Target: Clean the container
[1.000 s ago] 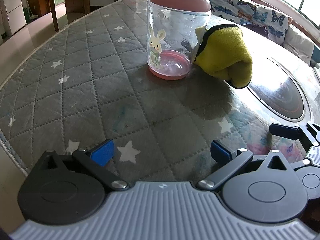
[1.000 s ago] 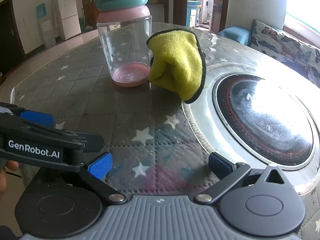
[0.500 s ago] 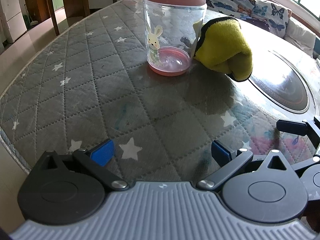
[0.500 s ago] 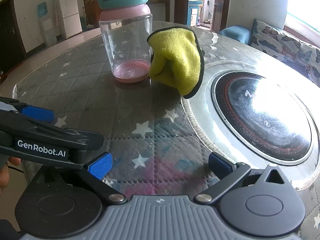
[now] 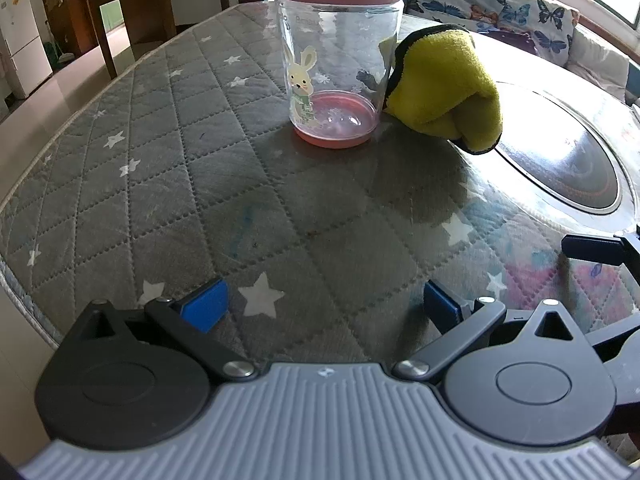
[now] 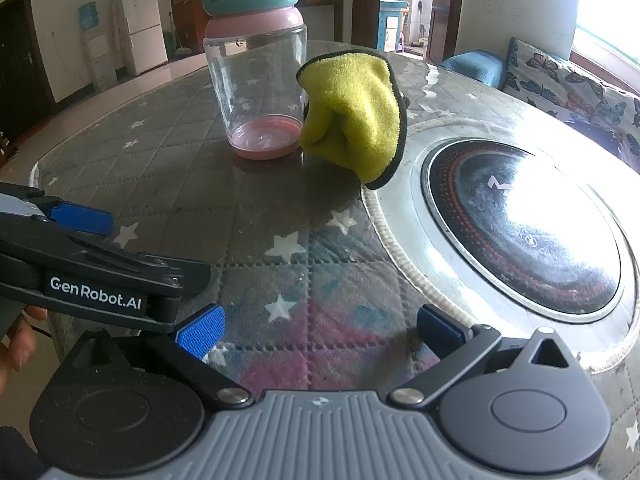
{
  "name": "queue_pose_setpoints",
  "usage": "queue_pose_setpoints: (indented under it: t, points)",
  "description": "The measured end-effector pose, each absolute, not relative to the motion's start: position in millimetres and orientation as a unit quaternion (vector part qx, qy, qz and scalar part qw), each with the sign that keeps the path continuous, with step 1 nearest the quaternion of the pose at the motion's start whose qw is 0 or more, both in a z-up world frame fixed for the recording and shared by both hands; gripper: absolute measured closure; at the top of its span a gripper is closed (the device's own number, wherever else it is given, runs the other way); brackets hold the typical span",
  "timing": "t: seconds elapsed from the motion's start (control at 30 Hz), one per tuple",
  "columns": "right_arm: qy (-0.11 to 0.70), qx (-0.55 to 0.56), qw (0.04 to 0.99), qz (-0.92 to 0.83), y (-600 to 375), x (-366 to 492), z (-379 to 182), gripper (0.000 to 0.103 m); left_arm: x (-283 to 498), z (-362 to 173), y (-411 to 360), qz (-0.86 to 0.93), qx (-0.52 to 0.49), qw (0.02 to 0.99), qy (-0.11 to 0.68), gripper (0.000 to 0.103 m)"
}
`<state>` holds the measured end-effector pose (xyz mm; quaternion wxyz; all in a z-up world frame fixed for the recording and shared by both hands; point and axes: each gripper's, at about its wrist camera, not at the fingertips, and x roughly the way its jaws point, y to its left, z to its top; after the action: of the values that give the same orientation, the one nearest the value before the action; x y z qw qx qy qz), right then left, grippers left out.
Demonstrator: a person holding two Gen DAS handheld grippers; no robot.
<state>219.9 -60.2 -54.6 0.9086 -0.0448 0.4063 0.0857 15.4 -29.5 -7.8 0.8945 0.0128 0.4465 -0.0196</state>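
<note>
Upright clear container, seemingly empty, touching yellow cloth.

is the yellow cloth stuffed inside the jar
No, the yellow cloth sits bunched on the table beside the jar, leaning against its outer wall, and the jar looks empty inside.

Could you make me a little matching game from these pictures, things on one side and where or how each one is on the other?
Things:
1. clear plastic jar with a pink base
2. yellow black-edged cloth
3. round dark glass cooktop
4. left tool

States:
a. set into the table
b. open, holding nothing
c. bunched up, leaning against the jar
d. upright, with a rabbit picture

Pairs: 1-d, 2-c, 3-a, 4-b
</note>
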Motion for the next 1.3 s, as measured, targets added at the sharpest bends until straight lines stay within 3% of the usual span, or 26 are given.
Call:
queue_pose_setpoints:
  t: [1.3]
  points:
    - [0.401, -0.043, 0.911, 0.086, -61.2, 210.8, -55.7, 0.000, 14.1, -7.1, -26.9, -0.023, 0.020, 0.896, 0.443, 0.000]
